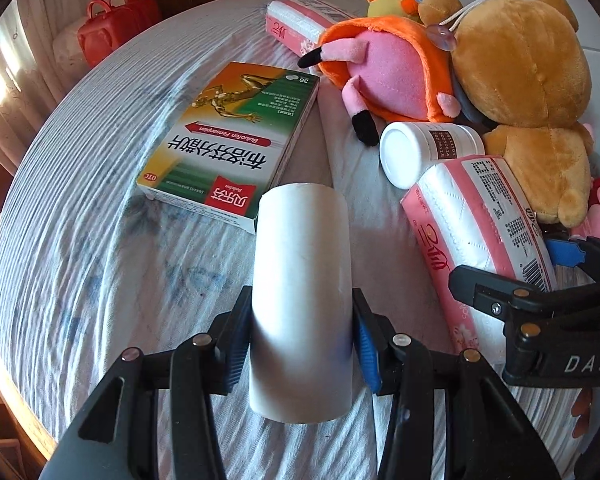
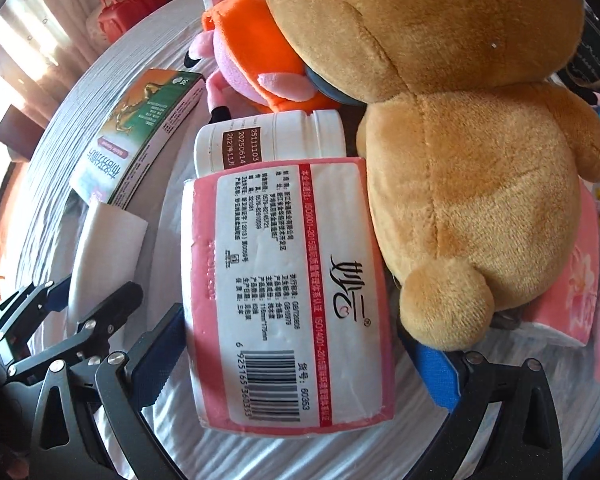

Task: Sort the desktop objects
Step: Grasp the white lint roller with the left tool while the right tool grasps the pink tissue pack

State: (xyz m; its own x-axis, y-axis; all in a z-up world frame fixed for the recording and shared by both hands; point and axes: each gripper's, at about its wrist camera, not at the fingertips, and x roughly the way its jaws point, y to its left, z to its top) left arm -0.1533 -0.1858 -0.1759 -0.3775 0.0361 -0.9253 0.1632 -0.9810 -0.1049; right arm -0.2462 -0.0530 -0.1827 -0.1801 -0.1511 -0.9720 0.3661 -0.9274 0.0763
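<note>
1. Left gripper (image 1: 302,344) is clenched on a white cylinder (image 1: 302,300), pads pressed to both its sides, holding it over the striped tablecloth (image 1: 80,240) just short of the ibuprofen box (image 1: 230,146). Push forward and that cylinder nudges the box.
2. Right gripper (image 2: 290,354) straddles the pink tissue pack (image 2: 288,292); the left pad looks in contact, the right pad sits at the pack's edge under the bear's foot (grip or mere bracket? I cannot tell).
3. Risk: the brown teddy bear (image 2: 460,140) leans on that pack, and the white pill bottle (image 2: 268,140) lies against its far end. Lift the pack and both could tumble or roll.
4. Soft pack, so a squeeze may buckle it.
5. Hidden: the cylinder's far end, the orange-and-pink plush (image 1: 384,72) face, whatever lies beneath the bear.
</note>
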